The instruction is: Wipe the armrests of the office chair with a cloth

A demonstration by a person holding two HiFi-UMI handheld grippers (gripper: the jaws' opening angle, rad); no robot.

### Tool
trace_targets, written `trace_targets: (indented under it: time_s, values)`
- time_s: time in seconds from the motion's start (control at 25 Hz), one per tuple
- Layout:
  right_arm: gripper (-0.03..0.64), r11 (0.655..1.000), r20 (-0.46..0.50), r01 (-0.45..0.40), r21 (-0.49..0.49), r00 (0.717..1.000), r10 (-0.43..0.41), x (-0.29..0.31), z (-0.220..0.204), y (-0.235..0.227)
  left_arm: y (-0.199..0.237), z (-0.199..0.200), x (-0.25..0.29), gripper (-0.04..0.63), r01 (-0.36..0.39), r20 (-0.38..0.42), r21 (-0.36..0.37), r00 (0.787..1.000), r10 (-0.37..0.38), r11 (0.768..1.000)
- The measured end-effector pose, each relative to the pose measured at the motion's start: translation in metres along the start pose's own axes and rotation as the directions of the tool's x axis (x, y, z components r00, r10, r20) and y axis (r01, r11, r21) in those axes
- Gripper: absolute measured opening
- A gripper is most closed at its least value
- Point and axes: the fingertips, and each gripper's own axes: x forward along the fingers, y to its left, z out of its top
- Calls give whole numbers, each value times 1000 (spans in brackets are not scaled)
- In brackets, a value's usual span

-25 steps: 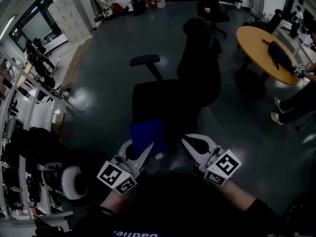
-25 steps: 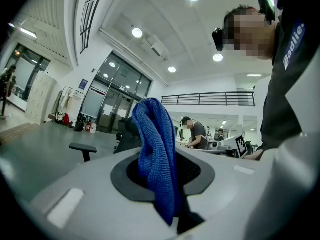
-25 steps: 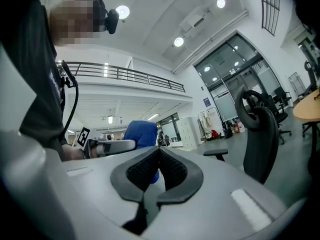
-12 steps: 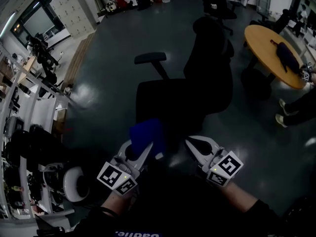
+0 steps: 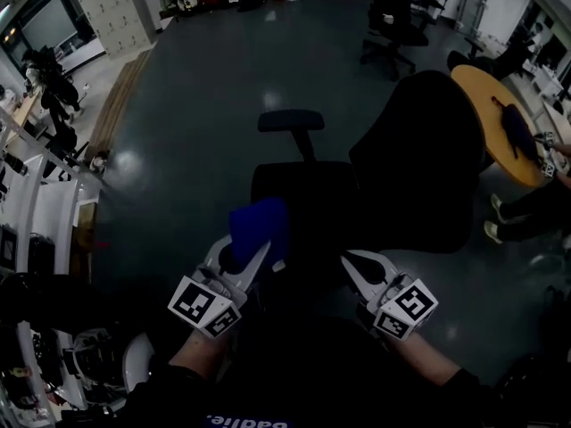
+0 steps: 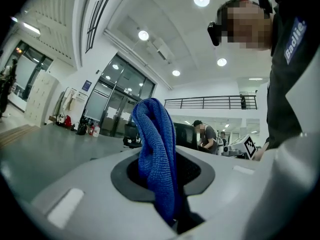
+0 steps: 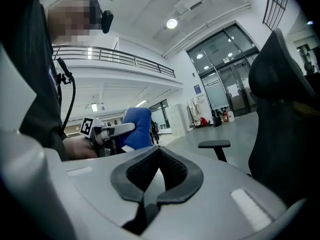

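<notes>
My left claw (image 5: 252, 255) is clamped on the blue cloth (image 5: 260, 227). In the left gripper view the folded fabric stands up out of the pinch and bulges above the tips of the claw. My right claw (image 5: 359, 270) is drawn narrow, its dark pads (image 7: 175, 176) all but meeting, and it holds nothing. The two claws are level with each other, the left well apart from the right, both pointing away from me.

The office chair (image 5: 308, 194) is straight ahead of both claws. Its black seat lies just beyond the tips, and the cloth overlaps the seat's near left corner in the head view. The tall backrest (image 5: 419, 176) rises ahead of my right claw and to its right. One armrest (image 5: 292, 120) stands on its post on the far side of the seat, well beyond the cloth and touching neither claw. Past the backrest, far to the right of my right claw, there is a round wooden counter (image 5: 480, 96) with a dark bundle (image 5: 516, 130) lying on it.
</notes>
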Motion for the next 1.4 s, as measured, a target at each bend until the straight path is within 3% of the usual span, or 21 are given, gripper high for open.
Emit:
trace_targets:
  time_s: [0.28,0.64,1.04,1.4]
  values:
    - [5,996,-2,78,-48,997,-79,68,28,-12,103,20,0,100,15,16,29,1000,-15,999]
    - [5,984,-9,148,-97,989,-150,106,48,-53,169,33,11,100,-17,51,60,999,14,998]
    - [5,981,-1,182,-66,983,-182,156,52,-151,231,34,67,100,-90,20,133,996,88,987]
    - [5,965,-3,262,-30,965,-262,200,25,-252,300,-15,131,100,-131,-71,130,987,141,983]
